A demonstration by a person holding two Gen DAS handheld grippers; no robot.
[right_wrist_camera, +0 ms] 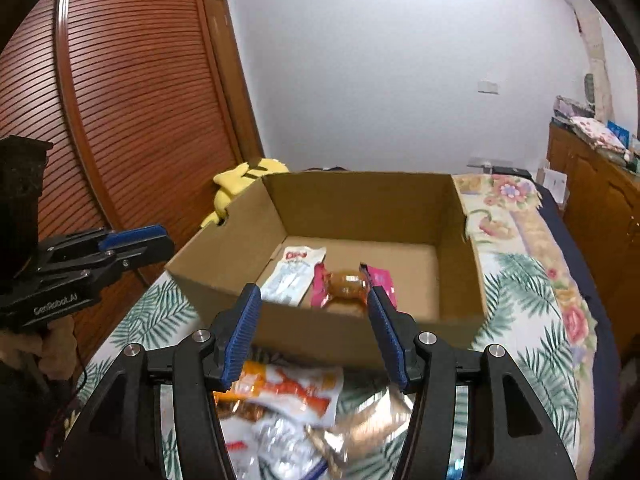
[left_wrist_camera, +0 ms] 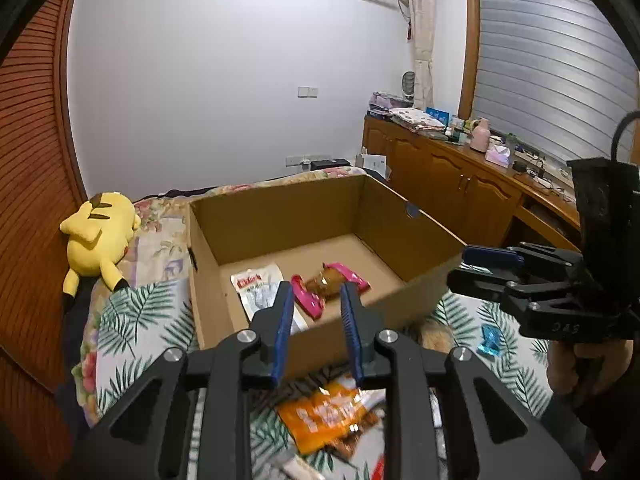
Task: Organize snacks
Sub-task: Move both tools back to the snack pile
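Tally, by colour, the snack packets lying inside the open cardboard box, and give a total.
White packet with red label: 1
Pink packet with a brown clear window: 1
Total in the brown cardboard box: 2

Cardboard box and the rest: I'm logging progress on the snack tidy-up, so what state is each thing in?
Cardboard box: open-topped, on the bed.
White packet: flat inside the box.
Pink packet: inside the box, beside the white one.
Orange packet: outside the box, on the bedspread.
Left gripper: open, empty.
Right gripper: open, empty.
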